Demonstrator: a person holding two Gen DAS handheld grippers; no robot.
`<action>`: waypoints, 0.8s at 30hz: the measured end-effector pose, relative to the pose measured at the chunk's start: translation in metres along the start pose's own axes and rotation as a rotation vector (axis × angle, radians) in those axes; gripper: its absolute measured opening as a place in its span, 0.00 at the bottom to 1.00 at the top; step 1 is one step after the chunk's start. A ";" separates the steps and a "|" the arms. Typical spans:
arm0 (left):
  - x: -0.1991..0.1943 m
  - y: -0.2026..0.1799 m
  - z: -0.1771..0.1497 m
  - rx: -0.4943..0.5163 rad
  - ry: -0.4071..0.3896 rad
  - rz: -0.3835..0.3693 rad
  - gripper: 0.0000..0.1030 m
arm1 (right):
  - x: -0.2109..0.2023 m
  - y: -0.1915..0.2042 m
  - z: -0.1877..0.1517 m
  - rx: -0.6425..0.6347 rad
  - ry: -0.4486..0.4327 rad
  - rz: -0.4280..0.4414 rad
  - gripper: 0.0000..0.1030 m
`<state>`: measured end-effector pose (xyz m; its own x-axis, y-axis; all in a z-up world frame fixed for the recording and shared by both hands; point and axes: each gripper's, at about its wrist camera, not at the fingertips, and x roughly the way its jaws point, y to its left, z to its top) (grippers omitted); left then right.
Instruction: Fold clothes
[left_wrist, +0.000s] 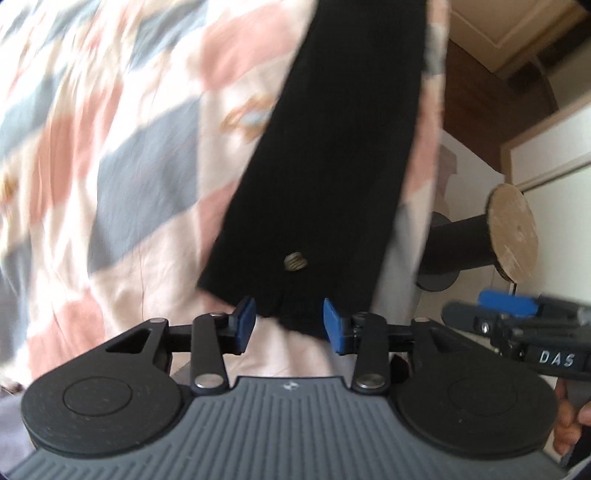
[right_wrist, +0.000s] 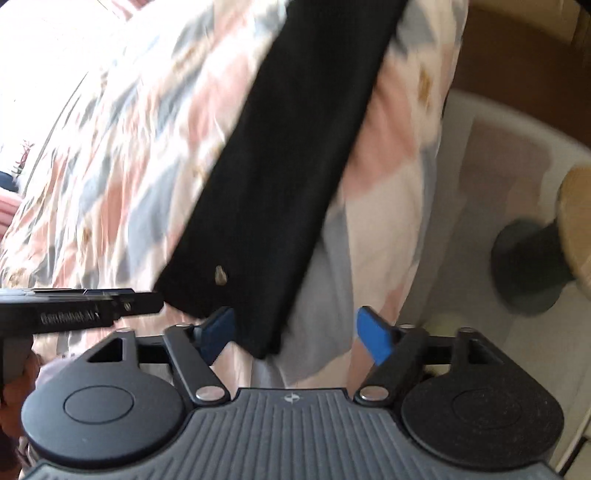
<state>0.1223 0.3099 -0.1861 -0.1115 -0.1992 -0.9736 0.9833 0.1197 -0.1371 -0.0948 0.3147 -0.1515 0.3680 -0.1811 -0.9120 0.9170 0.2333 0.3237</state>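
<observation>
While both views are blurred, I note the black garment (left_wrist: 332, 166) lying long on the bed (left_wrist: 110, 147), near its edge. My left hand-held gripper (left_wrist: 289, 325) and right hand-held gripper (right_wrist: 297, 334) are released at its hem. Risk: a one-layer pinch could drag it floorward.

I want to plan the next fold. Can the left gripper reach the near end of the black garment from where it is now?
Probably yes. The left gripper is open, and the near hem of the black garment lies between its fingers, with nothing in the way.
</observation>
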 end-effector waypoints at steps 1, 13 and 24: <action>-0.010 -0.007 0.002 0.017 -0.010 0.017 0.42 | -0.010 0.006 0.003 -0.010 -0.024 -0.016 0.75; -0.086 -0.043 -0.013 0.119 -0.136 0.151 0.46 | -0.076 0.028 0.019 0.040 -0.169 -0.075 0.81; -0.114 -0.064 -0.043 0.217 -0.187 0.192 0.46 | -0.120 0.040 0.027 0.066 -0.292 -0.075 0.89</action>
<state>0.0657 0.3666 -0.0741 0.0876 -0.3707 -0.9246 0.9937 -0.0329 0.1074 -0.0981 0.3196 -0.0220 0.3191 -0.4647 -0.8259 0.9477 0.1484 0.2827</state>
